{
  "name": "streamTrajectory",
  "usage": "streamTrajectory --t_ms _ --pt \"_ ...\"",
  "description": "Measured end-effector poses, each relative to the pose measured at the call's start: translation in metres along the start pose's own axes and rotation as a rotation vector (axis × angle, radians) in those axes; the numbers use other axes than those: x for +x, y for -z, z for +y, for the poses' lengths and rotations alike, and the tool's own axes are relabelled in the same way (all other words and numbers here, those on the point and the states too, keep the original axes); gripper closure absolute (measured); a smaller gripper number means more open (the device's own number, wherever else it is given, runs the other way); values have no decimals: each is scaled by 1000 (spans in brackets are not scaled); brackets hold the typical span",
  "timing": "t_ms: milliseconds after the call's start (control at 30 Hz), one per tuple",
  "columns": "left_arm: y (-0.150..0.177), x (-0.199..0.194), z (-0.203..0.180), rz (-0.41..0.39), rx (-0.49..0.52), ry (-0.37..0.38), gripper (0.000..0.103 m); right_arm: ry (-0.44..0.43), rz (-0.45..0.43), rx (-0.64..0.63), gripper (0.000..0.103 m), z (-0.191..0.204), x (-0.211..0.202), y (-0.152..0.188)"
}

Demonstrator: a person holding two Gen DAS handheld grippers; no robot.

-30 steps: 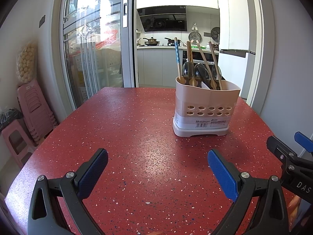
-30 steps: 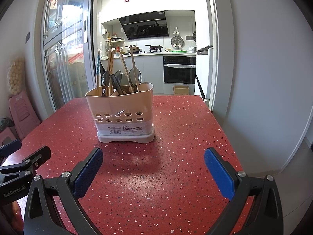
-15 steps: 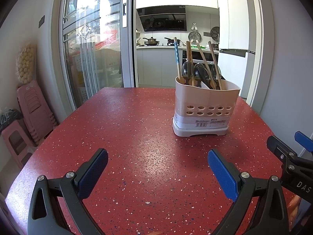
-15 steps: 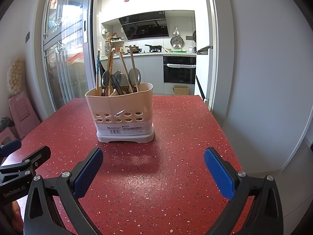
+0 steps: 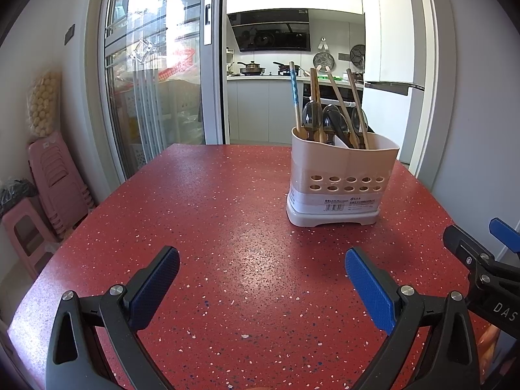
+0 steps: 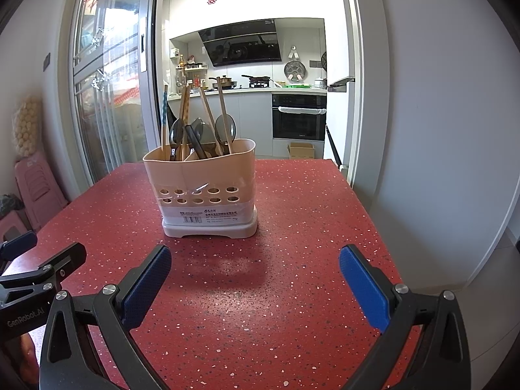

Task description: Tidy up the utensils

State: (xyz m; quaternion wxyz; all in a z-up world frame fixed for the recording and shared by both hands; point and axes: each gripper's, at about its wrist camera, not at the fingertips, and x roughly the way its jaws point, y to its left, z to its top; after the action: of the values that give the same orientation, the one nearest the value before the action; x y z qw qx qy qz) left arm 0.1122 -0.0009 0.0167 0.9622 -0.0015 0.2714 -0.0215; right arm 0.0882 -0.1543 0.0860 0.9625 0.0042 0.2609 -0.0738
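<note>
A beige utensil holder (image 5: 341,178) with a row of holes stands upright on the red speckled table (image 5: 211,227); it also shows in the right wrist view (image 6: 201,188). Several chopsticks (image 5: 336,94) and dark spoons (image 5: 331,118) stand inside it. My left gripper (image 5: 261,279) is open and empty, low over the table, short of the holder and to its left. My right gripper (image 6: 255,279) is open and empty, in front of the holder and slightly to its right. Each gripper shows at the edge of the other's view.
The table's right edge (image 6: 373,221) drops to the floor beside a white wall. Pink stools (image 5: 48,175) are stacked left of the table. A glass sliding door (image 5: 156,81) and a kitchen lie beyond the far edge.
</note>
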Motion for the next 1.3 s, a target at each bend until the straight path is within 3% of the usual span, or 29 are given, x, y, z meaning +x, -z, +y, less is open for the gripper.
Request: streamTrajectory --t_ms 1300 --pt "-2 3 2 23 1 8 0 -1 0 0 0 1 -1 -1"
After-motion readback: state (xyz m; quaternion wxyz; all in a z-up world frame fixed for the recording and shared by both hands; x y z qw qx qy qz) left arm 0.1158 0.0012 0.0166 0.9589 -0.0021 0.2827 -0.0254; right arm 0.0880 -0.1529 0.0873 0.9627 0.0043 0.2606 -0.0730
